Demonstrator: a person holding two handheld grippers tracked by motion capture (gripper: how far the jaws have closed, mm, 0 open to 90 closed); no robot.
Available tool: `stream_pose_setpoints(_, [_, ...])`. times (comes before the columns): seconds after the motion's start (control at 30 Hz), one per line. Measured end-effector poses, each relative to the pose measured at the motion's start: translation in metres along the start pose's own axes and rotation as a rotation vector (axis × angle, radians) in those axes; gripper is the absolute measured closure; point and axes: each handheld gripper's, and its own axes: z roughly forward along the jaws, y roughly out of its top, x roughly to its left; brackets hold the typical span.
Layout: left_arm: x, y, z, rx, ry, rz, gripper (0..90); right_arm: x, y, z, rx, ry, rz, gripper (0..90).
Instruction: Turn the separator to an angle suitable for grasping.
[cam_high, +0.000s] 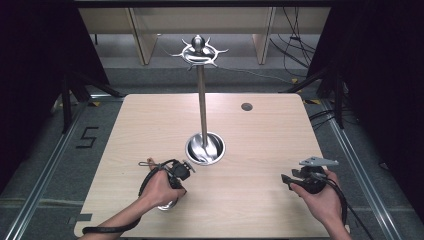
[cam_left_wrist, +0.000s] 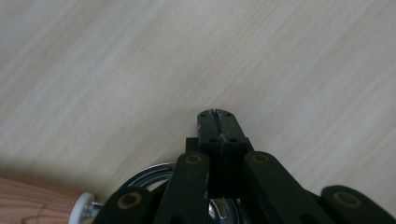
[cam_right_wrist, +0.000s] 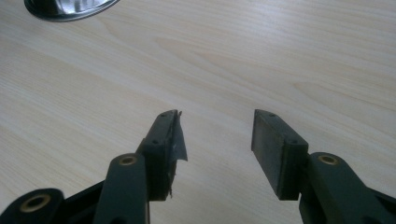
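A person's left gripper (cam_left_wrist: 217, 122), jaws shut on nothing, hovers over a shiny metal utensil with a wooden handle (cam_left_wrist: 32, 203) lying ungrasped on the table (cam_high: 260, 150), so hanging it on the rack (cam_high: 202, 100) remains; right gripper (cam_right_wrist: 215, 140) waits open and empty.

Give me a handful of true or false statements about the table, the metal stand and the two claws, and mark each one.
1. The left claw has its jaws pressed together with nothing between them. True.
2. The right claw is clamped on a cup. False: its jaws stand apart over bare table.
3. The metal stand is upright on a round shiny base. True.
4. The stand lies tipped over near the right hand. False: it stands near the table's middle.
5. A shiny metal object lies under the left hand. True.
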Motion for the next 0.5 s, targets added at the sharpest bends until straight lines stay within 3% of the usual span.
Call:
stream_pose_setpoints(0.2, [0.004, -0.022, -0.009, 0.038, -0.014, -0.004, 89.3, 0.001, 0.000, 0.000, -0.001, -0.009, -0.003, 52.0])
stream_pose_setpoints(0.23, [0.003, -0.029, -0.010, 0.039, -0.023, -0.039, 89.3, 0.001, 0.000, 0.001, -0.006, -0.003, -0.001, 51.9])
stream_pose_setpoints(0.27, [0.007, -0.033, -0.012, 0.048, -0.014, -0.011, 89.3, 0.001, 0.000, 0.000, 0.001, -0.008, -0.002, 51.9])
stream_pose_setpoints(0.33, [0.009, -0.038, -0.013, 0.040, -0.018, -0.027, 89.3, 0.001, 0.000, 0.000, 0.002, -0.003, -0.002, 51.9])
stream_pose_setpoints(0.37, [0.009, -0.044, -0.015, 0.044, -0.027, -0.066, 89.3, 0.001, 0.000, 0.000, 0.001, -0.004, -0.001, 51.9])
stream_pose_setpoints(0.4, [0.014, -0.049, -0.017, 0.038, -0.025, -0.045, 89.3, -0.001, 0.000, 0.001, -0.009, -0.006, -0.012, 51.9])
stream_pose_setpoints(0.5, [0.024, -0.065, -0.022, 0.022, -0.024, -0.050, 89.3, -0.001, 0.000, 0.001, -0.003, -0.006, -0.014, 51.8])
